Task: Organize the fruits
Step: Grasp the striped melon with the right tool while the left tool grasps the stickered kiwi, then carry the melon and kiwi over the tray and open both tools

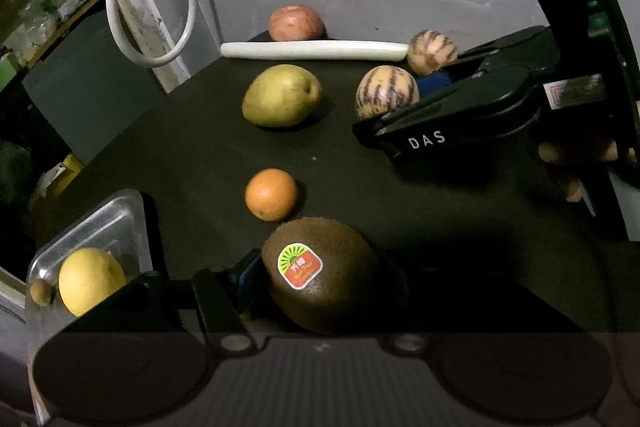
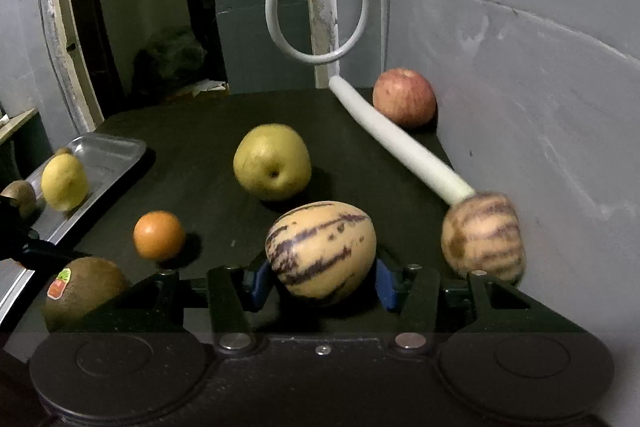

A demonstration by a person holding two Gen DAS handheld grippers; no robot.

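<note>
The left gripper (image 1: 320, 287) is clamped on a kiwi (image 1: 320, 279); the right gripper (image 2: 320, 267) seems closed around a striped melon (image 2: 320, 247), near the pear (image 2: 272, 161).

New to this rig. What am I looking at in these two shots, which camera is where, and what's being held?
There is no robot arm: a person holds a black two-finger gripper in each hand, each carrying a fisheye camera that looks along its fingers.

In the left wrist view, the left gripper is closed on a brown fuzzy kiwi with a sticker; the right gripper shows at the side.

In the right wrist view, the right gripper grips a cream pepino melon with purple stripes.

On the black table lie a second striped melon, a yellow-green pear, a small orange, a red apple and a long white leek stalk. A metal tray holds a yellow lemon.
</note>
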